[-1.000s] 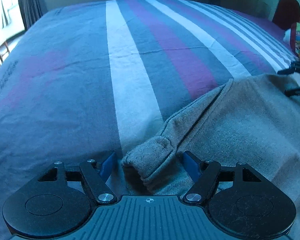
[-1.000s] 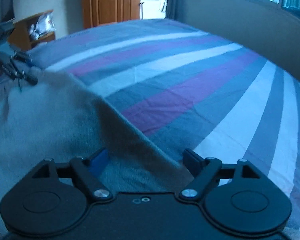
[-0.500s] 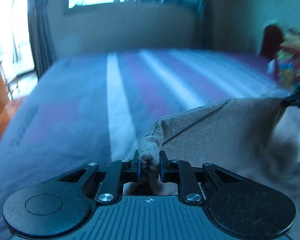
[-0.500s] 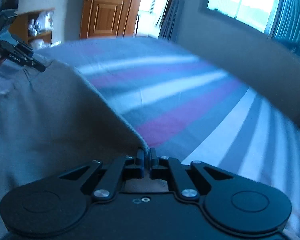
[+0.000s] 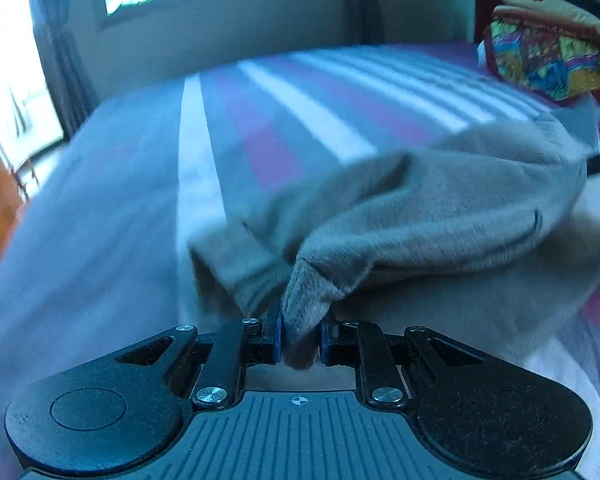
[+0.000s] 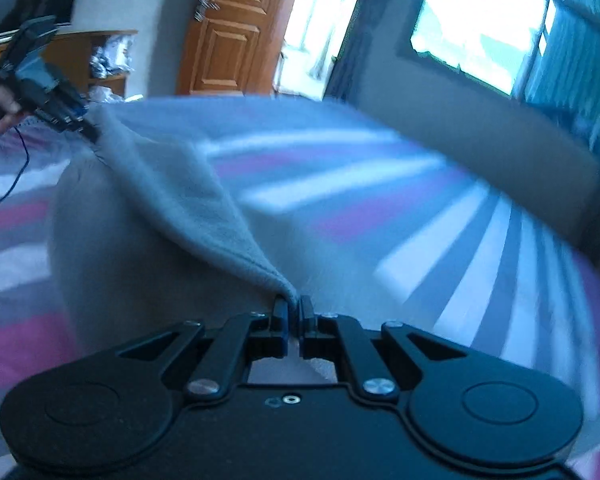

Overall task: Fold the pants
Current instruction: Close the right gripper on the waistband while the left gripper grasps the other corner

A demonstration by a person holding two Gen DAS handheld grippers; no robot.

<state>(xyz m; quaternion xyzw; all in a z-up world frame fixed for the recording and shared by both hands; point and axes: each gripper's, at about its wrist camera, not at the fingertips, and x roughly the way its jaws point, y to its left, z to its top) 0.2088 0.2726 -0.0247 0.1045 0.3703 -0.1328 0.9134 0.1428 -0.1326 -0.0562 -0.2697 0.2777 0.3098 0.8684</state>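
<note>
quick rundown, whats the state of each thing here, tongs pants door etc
left tongs: shut on a bunched corner of the pants
right tongs: shut on a thin edge of the pants
pants: grey, lifted at both gripped ends, sagging between them, lower layer on the bed
bed: covered by a striped sheet
wooden door: shut

Left gripper [image 5: 300,336] and right gripper [image 6: 294,320] both clamped closed.
</note>
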